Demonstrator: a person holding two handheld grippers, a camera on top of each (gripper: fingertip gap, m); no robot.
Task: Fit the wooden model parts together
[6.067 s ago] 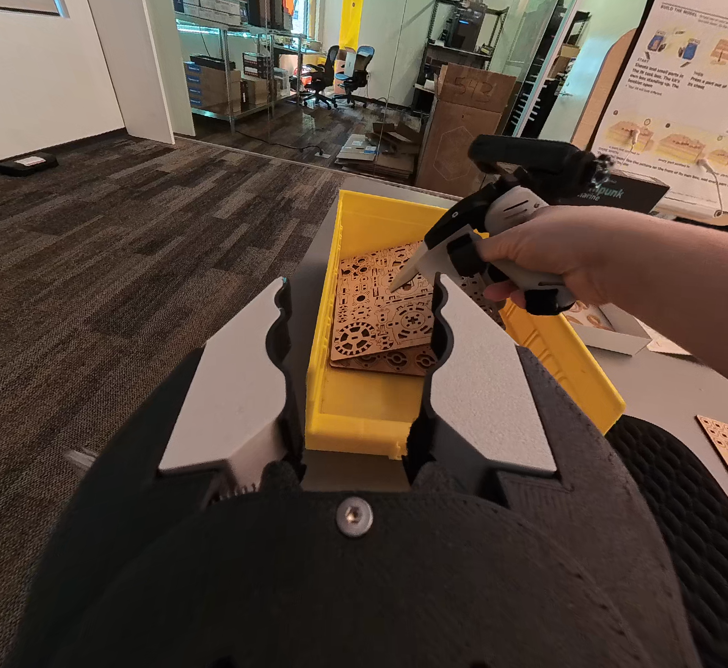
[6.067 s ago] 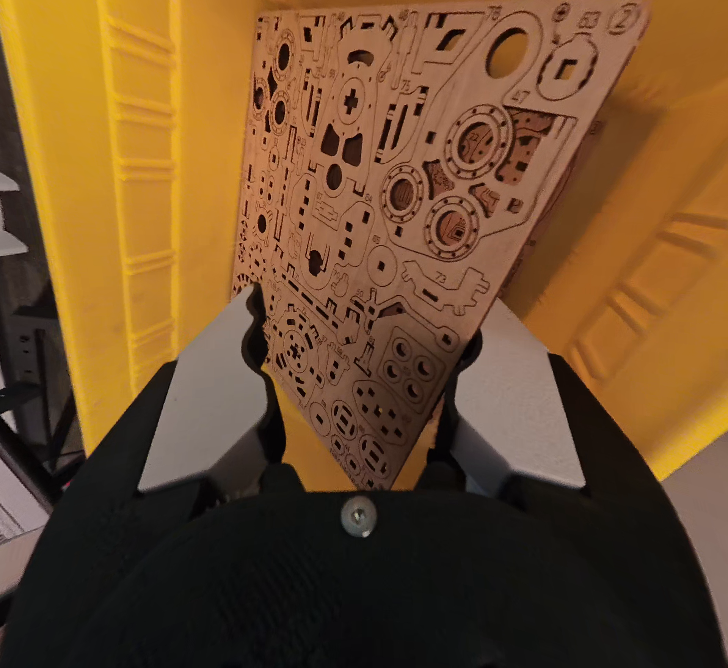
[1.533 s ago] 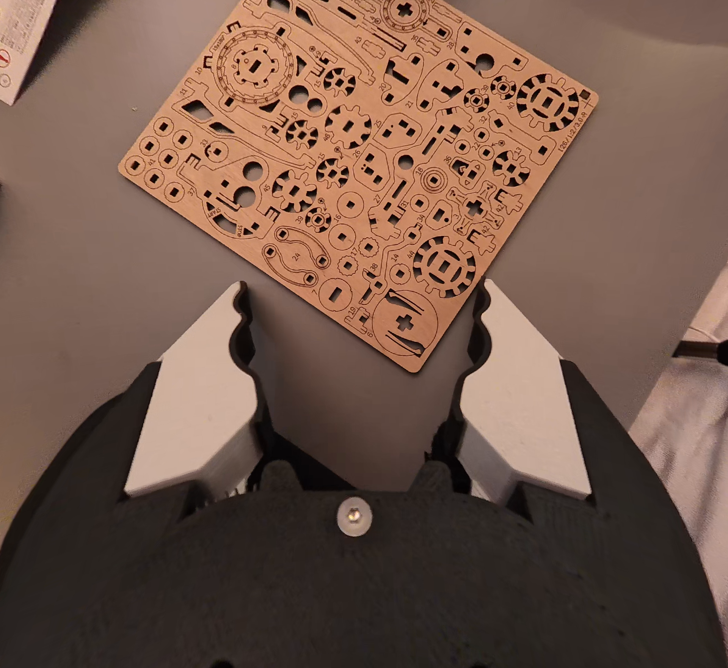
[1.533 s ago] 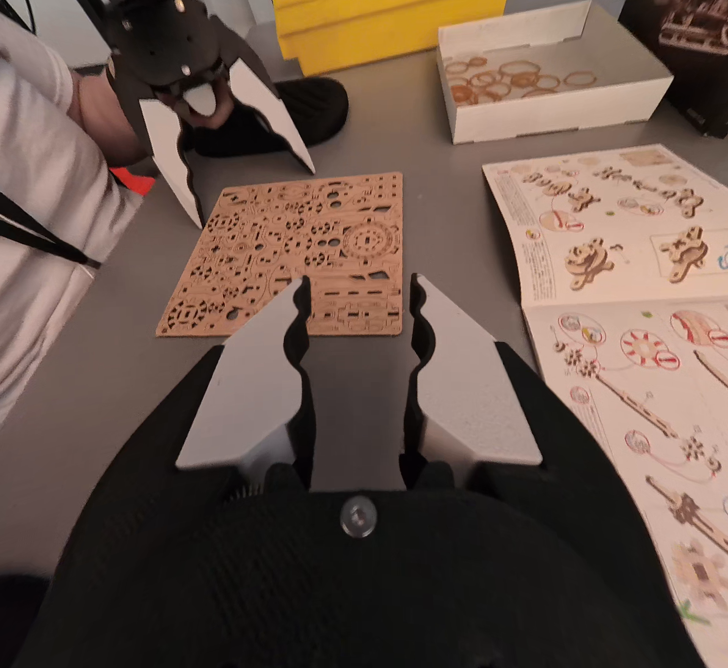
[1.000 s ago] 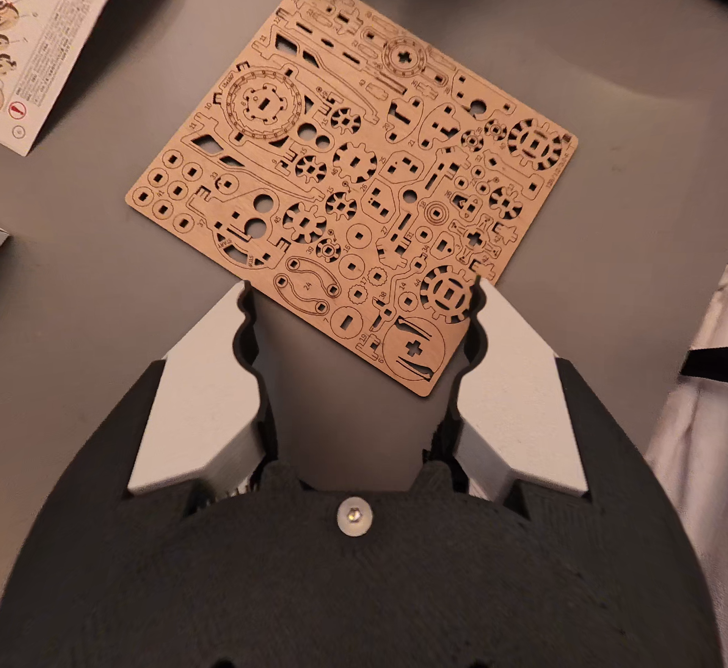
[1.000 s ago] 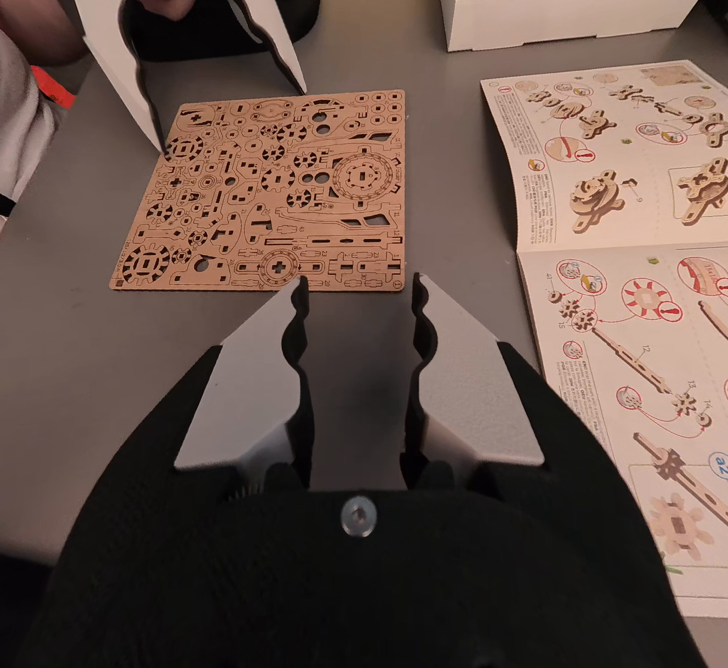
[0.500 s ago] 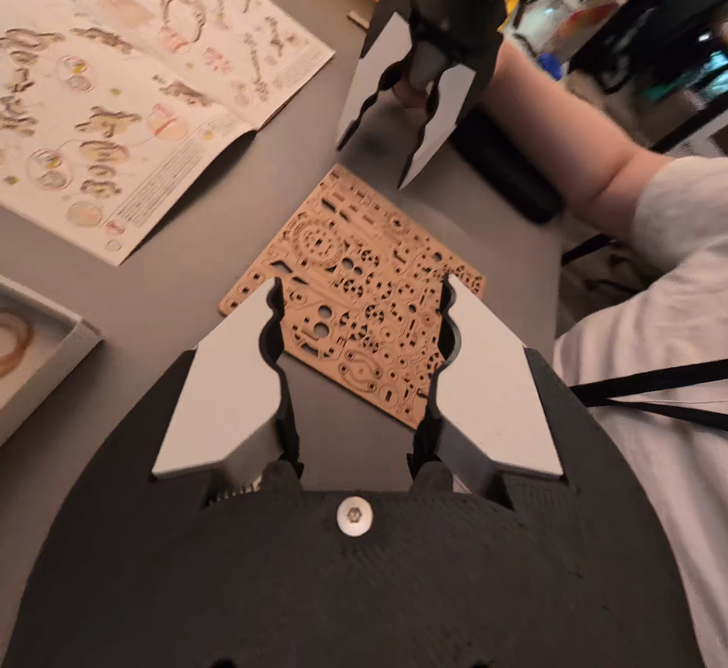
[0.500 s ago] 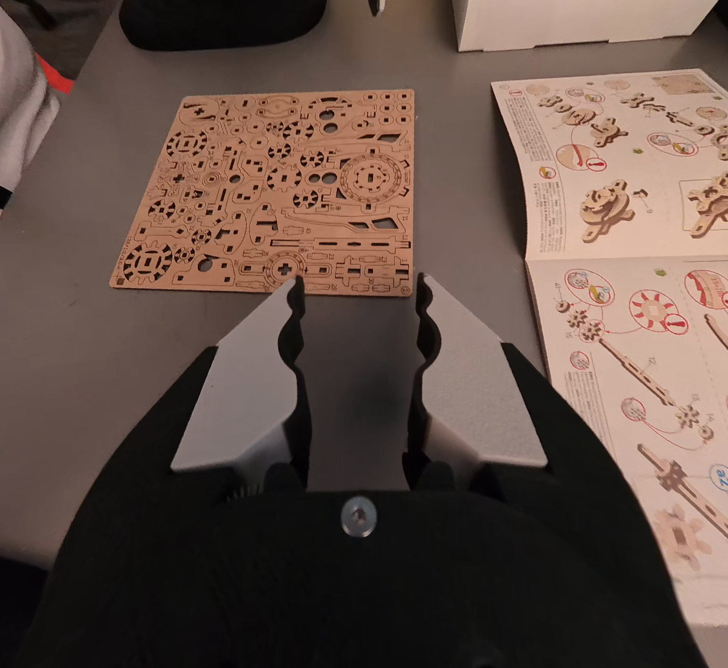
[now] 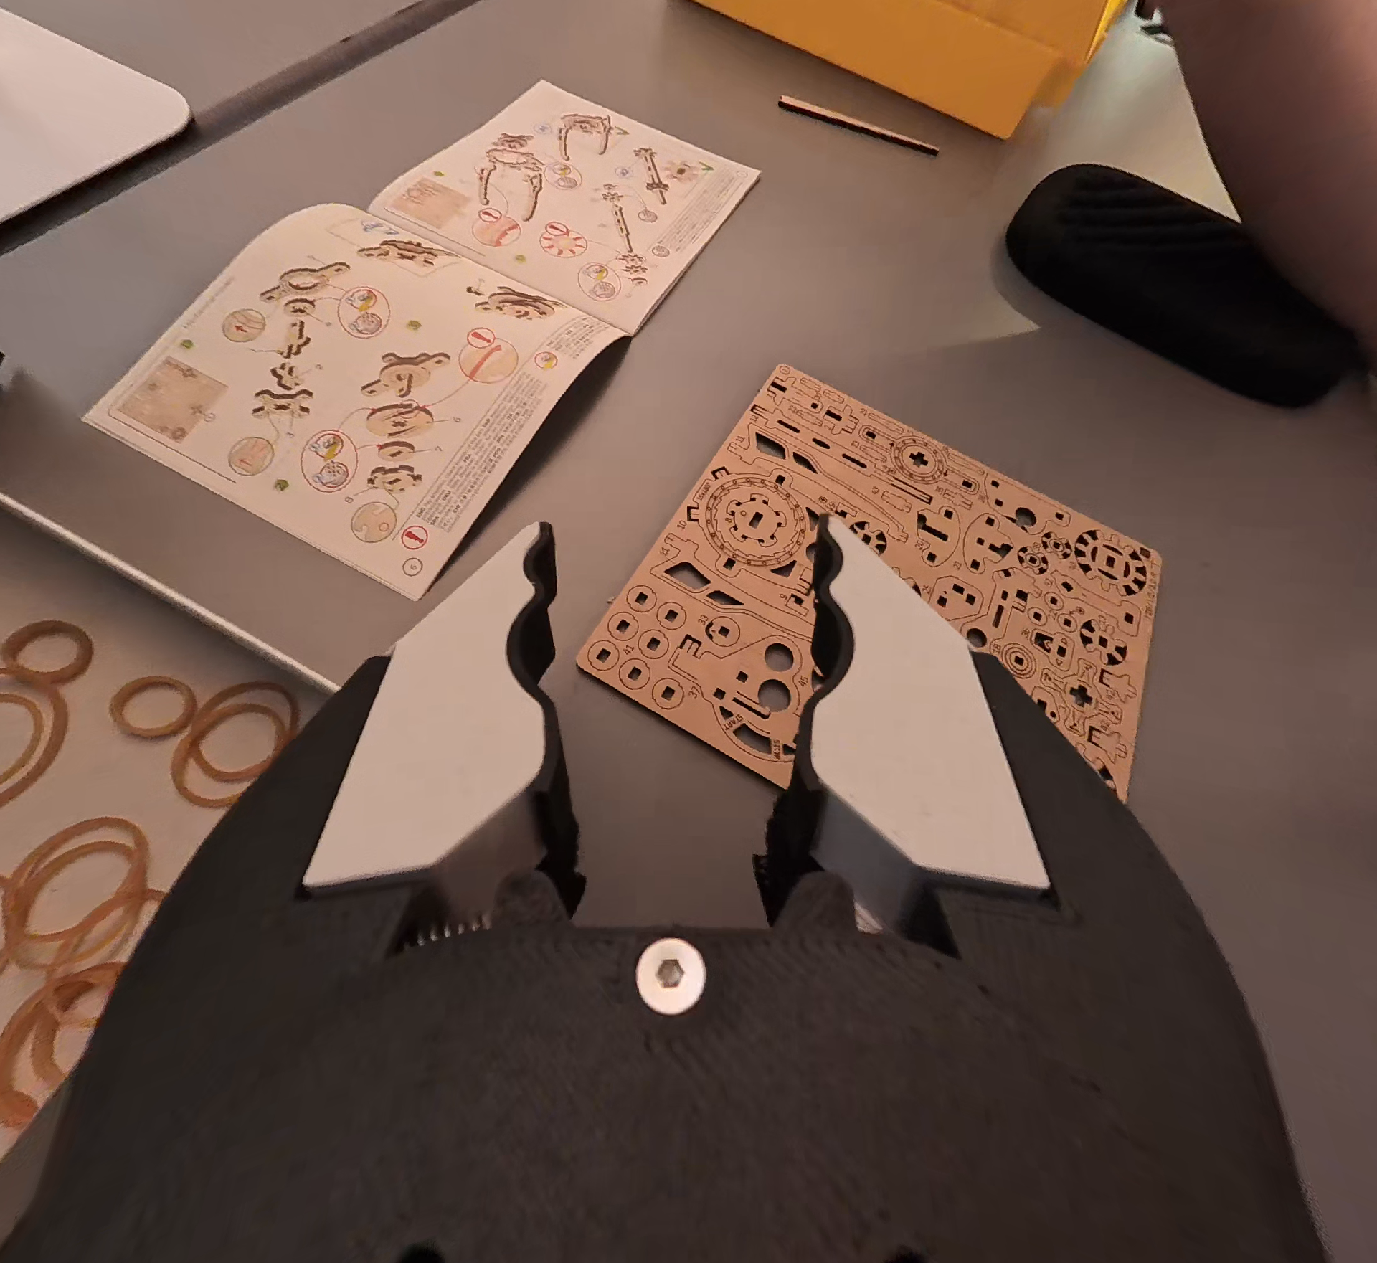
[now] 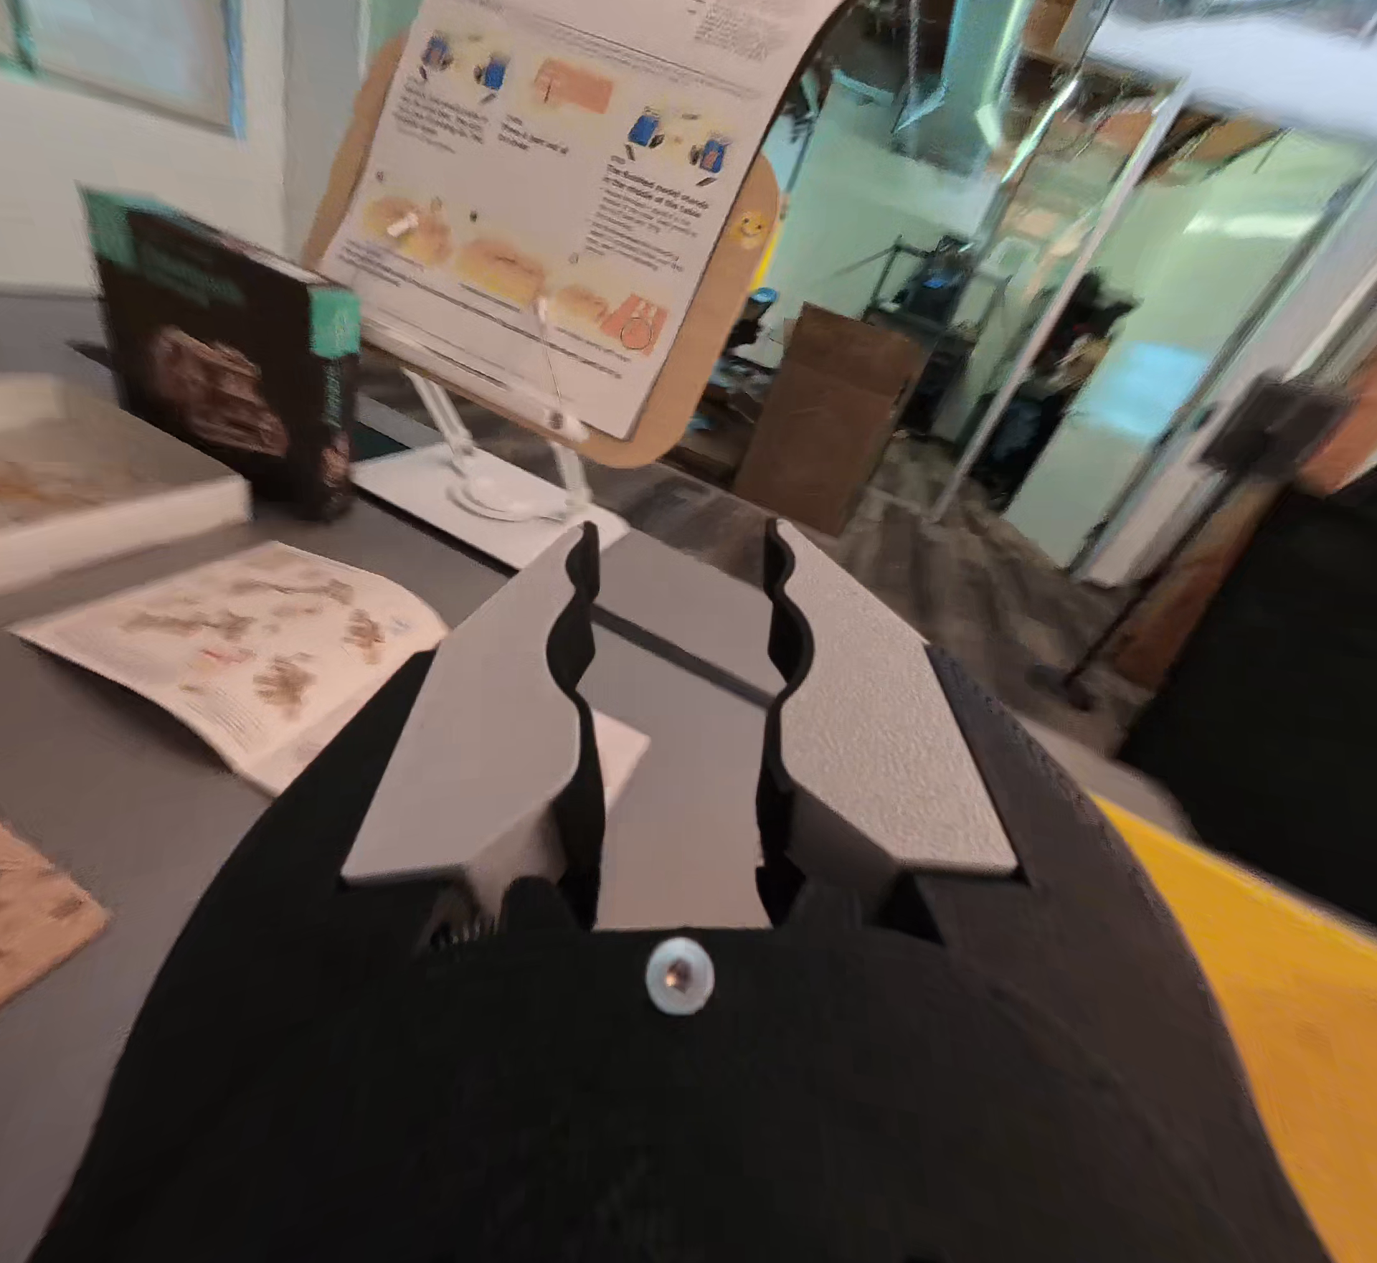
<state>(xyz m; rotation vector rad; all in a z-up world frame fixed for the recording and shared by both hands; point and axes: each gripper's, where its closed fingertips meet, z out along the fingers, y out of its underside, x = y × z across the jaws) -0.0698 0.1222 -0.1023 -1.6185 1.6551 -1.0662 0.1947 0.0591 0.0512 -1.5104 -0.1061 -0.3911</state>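
Swinging up off the plywood parts sheet [image 9: 879, 579] toward the yellow bin [image 10: 1267, 1018], the right gripper [image 10: 679, 560] stays spread and empty like the left gripper [image 9: 682, 560], so no part is freed yet.

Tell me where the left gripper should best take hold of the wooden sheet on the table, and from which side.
Probably at the near corner of the wooden sheet, coming in low from the left gripper side. The sheet lies flat on the grey table, so only an edge can go between the open fingers, and that corner lies nearest them with nothing beside it.
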